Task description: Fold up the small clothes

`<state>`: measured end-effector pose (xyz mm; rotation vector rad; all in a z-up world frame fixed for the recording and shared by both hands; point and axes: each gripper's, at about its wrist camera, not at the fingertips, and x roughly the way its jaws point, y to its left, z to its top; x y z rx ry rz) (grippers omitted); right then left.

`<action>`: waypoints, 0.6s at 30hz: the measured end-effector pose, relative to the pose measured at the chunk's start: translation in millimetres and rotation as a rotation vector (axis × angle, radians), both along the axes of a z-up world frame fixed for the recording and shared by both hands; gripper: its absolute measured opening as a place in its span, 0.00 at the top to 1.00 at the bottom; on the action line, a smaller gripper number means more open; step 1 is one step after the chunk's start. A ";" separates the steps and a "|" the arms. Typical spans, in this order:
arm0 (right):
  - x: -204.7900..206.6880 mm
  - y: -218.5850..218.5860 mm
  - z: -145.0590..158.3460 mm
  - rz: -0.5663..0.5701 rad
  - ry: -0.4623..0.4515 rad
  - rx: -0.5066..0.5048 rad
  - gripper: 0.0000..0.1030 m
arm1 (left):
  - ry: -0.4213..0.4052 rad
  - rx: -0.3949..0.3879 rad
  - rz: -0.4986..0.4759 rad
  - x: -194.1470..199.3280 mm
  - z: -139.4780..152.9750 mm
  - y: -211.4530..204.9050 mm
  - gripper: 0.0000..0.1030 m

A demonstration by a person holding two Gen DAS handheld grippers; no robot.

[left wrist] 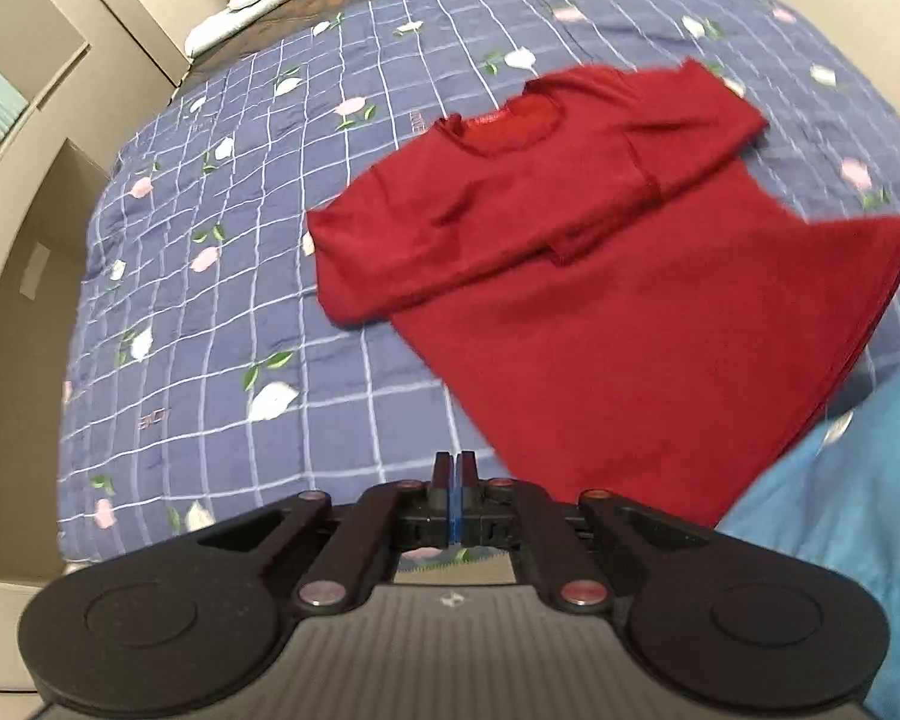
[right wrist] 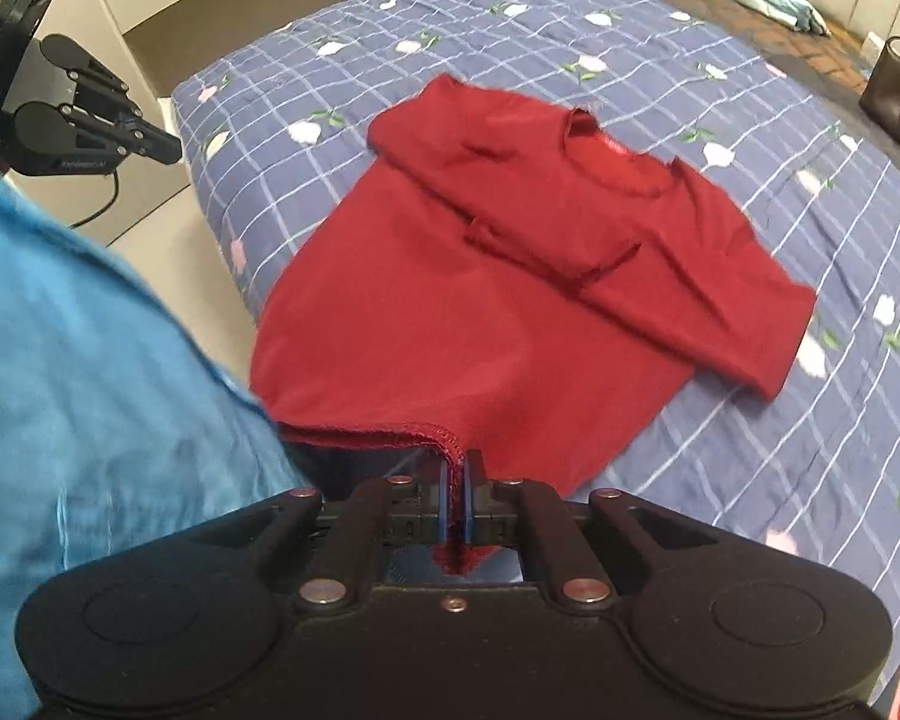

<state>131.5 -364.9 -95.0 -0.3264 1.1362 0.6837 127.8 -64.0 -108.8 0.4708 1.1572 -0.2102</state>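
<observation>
A small dark red T-shirt [left wrist: 600, 276] lies on the blue checked bedspread [left wrist: 240, 312], collar at the far end, and one sleeve is folded across its chest. In the right wrist view the red T-shirt [right wrist: 450, 312] has its near hem corner pinched between the fingers of my right gripper [right wrist: 462, 465], which is shut on the cloth and lifts that corner slightly. My left gripper [left wrist: 456, 465] is shut with nothing between its pads, and it hovers over the bedspread just left of the shirt's lower edge. The left gripper [right wrist: 150, 141] also shows at the bed's left side.
A person's blue garment [right wrist: 90, 360] fills the near left of the right wrist view. White pillows [left wrist: 258, 6] lie at the head of the bed. A brown handbag [right wrist: 897, 96] stands at the far right. Beige cabinets [left wrist: 24, 138] line the left side.
</observation>
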 end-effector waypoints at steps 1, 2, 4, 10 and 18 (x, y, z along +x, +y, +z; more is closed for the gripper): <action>6.8 -0.5 1.6 -0.013 0.001 0.004 0.96 | 0.013 -0.032 0.010 6.3 -1.5 1.2 1.00; 14.9 -1.3 3.4 -0.040 0.007 0.010 0.96 | 0.033 -0.076 0.020 11.7 -4.0 2.6 1.00; 31.3 -3.4 6.0 -0.105 0.031 0.022 0.96 | 0.066 -0.157 0.027 19.2 -9.5 3.6 0.99; 81.0 -0.3 11.2 -0.205 0.088 0.045 0.96 | 0.057 -0.342 -0.049 19.0 -19.9 -17.4 0.47; 107.4 14.9 22.9 -0.173 0.100 0.044 0.96 | 0.064 -0.396 -0.167 4.3 -48.2 -76.7 0.36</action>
